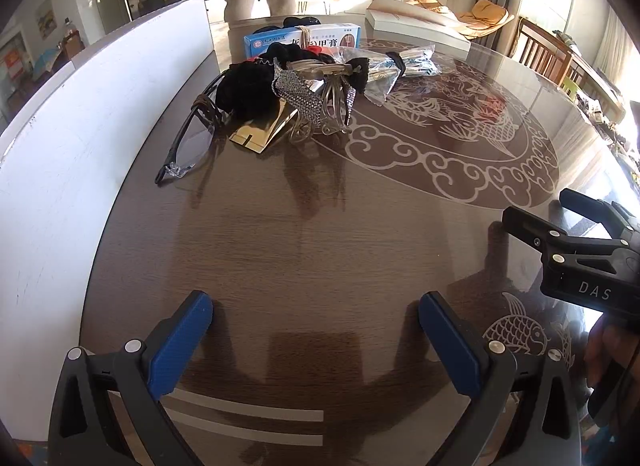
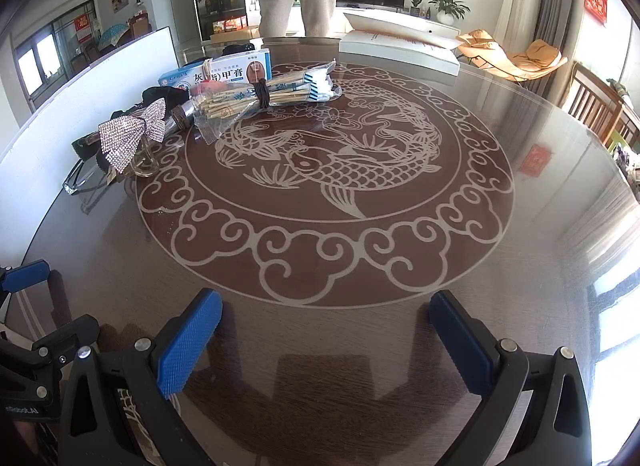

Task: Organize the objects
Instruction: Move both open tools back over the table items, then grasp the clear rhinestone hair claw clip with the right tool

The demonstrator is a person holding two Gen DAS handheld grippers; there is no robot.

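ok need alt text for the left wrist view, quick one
Open left gripper hovers empty over a dark round table; a heap lies beyond: glasses, rhinestone bow, clear hair claw, blue medicine box. The right gripper enters from the right.

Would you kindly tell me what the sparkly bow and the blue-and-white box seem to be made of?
The sparkly silver bow looks like rhinestone mesh: a grid of glinting studs. The blue-and-white box is probably printed cardboard: flat faces, crisp edges.
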